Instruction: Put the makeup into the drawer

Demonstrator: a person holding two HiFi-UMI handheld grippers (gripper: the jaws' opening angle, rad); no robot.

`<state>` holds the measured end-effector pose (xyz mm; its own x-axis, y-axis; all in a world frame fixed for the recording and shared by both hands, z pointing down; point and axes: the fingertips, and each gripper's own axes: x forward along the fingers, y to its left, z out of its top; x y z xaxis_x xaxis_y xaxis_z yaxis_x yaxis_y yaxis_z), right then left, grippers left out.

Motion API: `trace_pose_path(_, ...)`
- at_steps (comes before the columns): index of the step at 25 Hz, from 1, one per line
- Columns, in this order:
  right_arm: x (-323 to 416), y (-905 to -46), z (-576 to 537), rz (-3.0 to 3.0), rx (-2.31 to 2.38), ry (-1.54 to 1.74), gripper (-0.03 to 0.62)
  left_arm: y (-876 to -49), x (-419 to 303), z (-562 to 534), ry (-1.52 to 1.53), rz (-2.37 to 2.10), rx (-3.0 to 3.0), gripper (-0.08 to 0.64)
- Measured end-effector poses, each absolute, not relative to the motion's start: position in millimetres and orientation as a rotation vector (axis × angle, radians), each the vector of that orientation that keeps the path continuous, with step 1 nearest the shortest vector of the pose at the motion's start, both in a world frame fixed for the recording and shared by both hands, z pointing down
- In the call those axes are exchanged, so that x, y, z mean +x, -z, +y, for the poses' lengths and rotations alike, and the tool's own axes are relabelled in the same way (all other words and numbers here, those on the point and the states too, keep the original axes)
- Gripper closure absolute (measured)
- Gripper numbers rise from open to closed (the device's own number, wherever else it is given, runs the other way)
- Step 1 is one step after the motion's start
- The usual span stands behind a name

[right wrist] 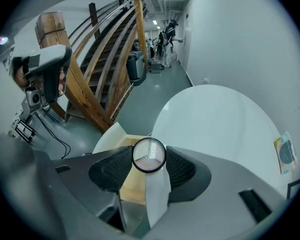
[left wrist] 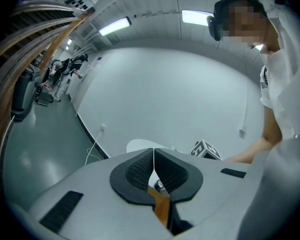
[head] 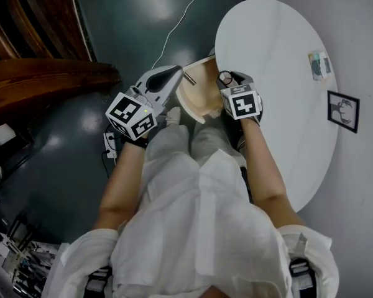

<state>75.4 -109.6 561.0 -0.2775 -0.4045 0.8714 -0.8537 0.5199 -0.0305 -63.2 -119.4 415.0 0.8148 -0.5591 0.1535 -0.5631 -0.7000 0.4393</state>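
We grasp the round makeup compact (right wrist: 149, 154) in our right gripper (right wrist: 149, 159) over the open wooden drawer (right wrist: 130, 181); our left gripper (left wrist: 153, 165) is clenched, empty.

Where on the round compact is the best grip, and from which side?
Across its rim: the compact is a flat round disc, so pads on opposite edges seat evenly. Come square to its flat face, as the right gripper does now, shut on it by the drawer.

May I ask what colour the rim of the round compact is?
Black; the compact shows best in the right gripper view.
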Motion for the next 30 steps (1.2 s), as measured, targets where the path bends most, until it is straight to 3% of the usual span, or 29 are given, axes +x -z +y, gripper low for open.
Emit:
trace_pose_path(17, -15, -604, -101, -1.924, 0.953, -0.728, 0.382, -432, -125, -108, -0.049, -0.875, 2.488, 0.541)
trace_pose_path(30, -9, -701, -112, -1.863, 0.997, -0.697, 0.382, -472, -123, -110, -0.103, -0.862, 2.450, 0.541)
